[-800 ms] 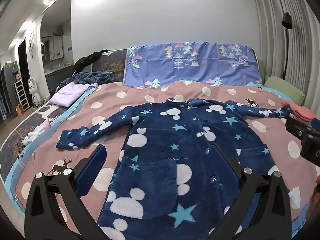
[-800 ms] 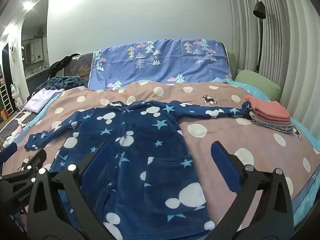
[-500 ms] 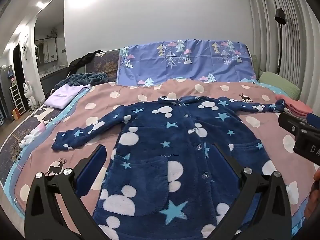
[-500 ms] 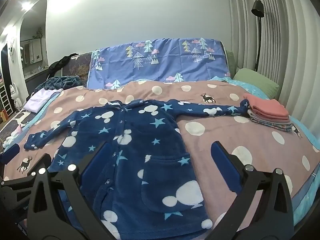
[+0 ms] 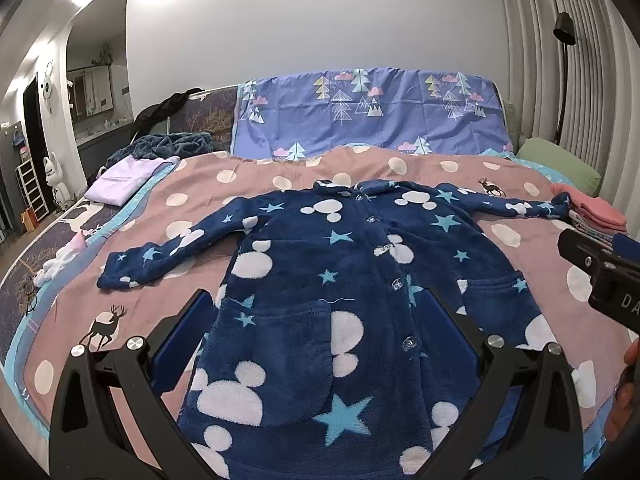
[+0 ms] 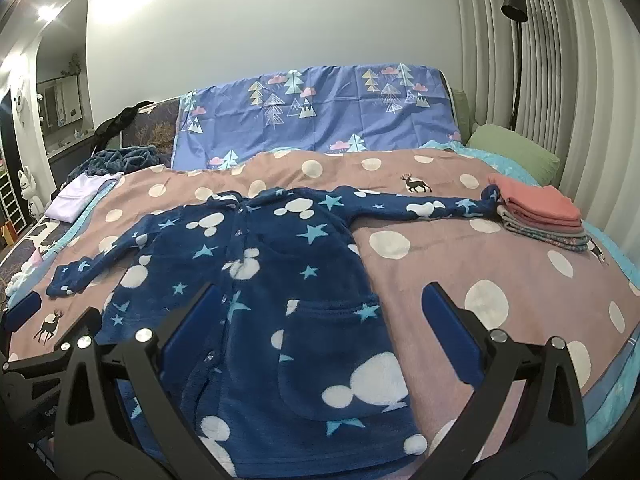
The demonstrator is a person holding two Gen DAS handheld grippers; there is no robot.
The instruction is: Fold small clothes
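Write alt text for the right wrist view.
A navy fleece child's robe with white dots and stars lies spread flat, sleeves out, on a pink dotted bedspread. Open right tongs frame it; folded pink clothes sit beside one cuff.

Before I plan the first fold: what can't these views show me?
- Left wrist view: the blue robe's hem, cut off by the frame's lower edge and the left gripper.
- Right wrist view: the hem's left part, behind the right gripper's frame.
- Folded stack: its garments' kinds, too small.
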